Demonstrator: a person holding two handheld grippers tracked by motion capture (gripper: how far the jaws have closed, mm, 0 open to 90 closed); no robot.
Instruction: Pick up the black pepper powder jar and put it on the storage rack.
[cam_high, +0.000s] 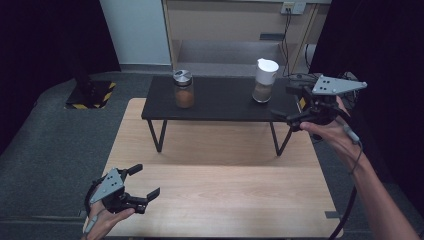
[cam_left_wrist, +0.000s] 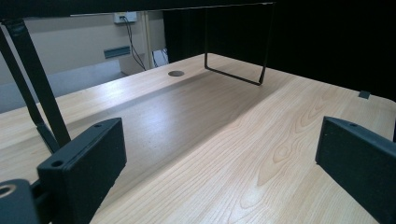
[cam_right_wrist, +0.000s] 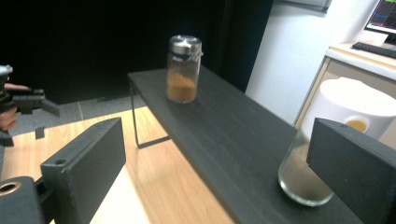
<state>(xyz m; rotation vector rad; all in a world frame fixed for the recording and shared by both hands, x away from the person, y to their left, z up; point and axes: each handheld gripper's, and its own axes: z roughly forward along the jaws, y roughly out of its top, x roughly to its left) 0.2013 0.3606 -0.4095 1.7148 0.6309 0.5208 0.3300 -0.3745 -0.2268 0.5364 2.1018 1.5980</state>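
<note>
The white-lidded jar (cam_high: 264, 80) is what the right gripper (cam_high: 286, 102) is making for: it stands upright near the right end of the black shelf (cam_high: 215, 100), close to that shelf's front edge, and in the right gripper view it sits just behind the gripper's right-hand jaw, not yet between the two. It is clear glass below a broad white plastic cap with a pour opening, so it is probably stiff, smooth and rather slippery, breakable if knocked off the edge, and moderately light. The glass body below the cap looks the safest place to take hold, since the cap is wider and might lift or turn. It is roughly a third full of a pale brown powder. Further left on the shelf stands the metal-capped jar (cam_high: 183, 89), about half full of a darker orange-brown powder. The right gripper's jaws stand wide, holding nothing. The left gripper (cam_high: 145, 181) hovers wide open and empty over the tabletop (cam_high: 225, 185), near its front left corner.
</note>
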